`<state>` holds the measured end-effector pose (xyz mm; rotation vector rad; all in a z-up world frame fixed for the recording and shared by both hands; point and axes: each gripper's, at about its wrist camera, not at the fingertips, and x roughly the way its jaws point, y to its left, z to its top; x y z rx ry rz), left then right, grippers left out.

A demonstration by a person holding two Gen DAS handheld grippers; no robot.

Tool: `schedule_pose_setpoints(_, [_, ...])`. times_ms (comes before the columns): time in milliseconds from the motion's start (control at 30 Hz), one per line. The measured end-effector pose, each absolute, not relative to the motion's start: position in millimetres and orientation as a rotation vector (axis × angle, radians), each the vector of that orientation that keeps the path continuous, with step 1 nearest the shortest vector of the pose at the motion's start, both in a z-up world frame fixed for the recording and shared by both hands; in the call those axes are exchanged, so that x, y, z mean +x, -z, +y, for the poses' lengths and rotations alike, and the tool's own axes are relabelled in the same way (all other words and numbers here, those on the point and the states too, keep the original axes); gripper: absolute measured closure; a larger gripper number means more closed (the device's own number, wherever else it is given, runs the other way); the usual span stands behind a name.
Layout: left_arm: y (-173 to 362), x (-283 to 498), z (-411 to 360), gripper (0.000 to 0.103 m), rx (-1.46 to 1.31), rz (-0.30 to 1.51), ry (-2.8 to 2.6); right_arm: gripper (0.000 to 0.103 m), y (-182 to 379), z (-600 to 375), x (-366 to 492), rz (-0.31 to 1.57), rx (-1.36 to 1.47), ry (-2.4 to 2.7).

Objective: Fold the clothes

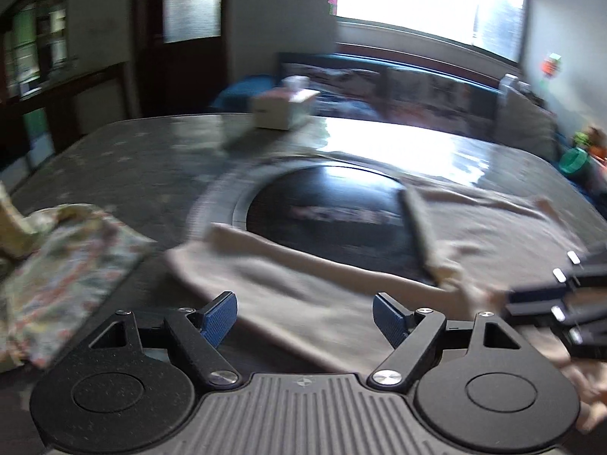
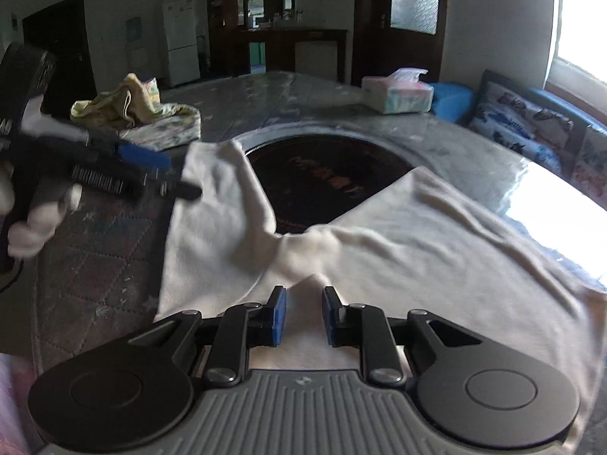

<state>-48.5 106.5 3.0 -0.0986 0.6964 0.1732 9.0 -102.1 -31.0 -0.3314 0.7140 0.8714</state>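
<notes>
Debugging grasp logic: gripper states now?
Left gripper: open, empty, above the cream garment.
Right gripper: open with a narrower gap, nothing held.

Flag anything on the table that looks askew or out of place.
The cream garment lies rumpled, partly draped over the dark round inset in the table. Behind it, a floral cloth pile sits bunched and unfolded. Nothing looks spilled or damaged.
</notes>
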Motion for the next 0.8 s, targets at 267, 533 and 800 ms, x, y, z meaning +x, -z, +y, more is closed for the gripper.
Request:
schedule_pose_setpoints(267, [0.9,-29.4,156.3,0.022,-0.145,0.686,-0.345,0.083,25.9,-105.8,1.8,0.681,-0.325,-0.866])
schedule_pose_setpoints(533, [11.3,-10.7,188.5,0.045,-0.258,0.715,-0.405,0.083,1.4,-124.6,-19.6,0.628,-0.300,-0.859])
schedule_pose_setpoints(800, [15.5,-6.6,191.3,0.070,-0.237,0.702,-0.423,0.083,-7.3,-138.4,-39.2,0.612,-0.284,-0.843])
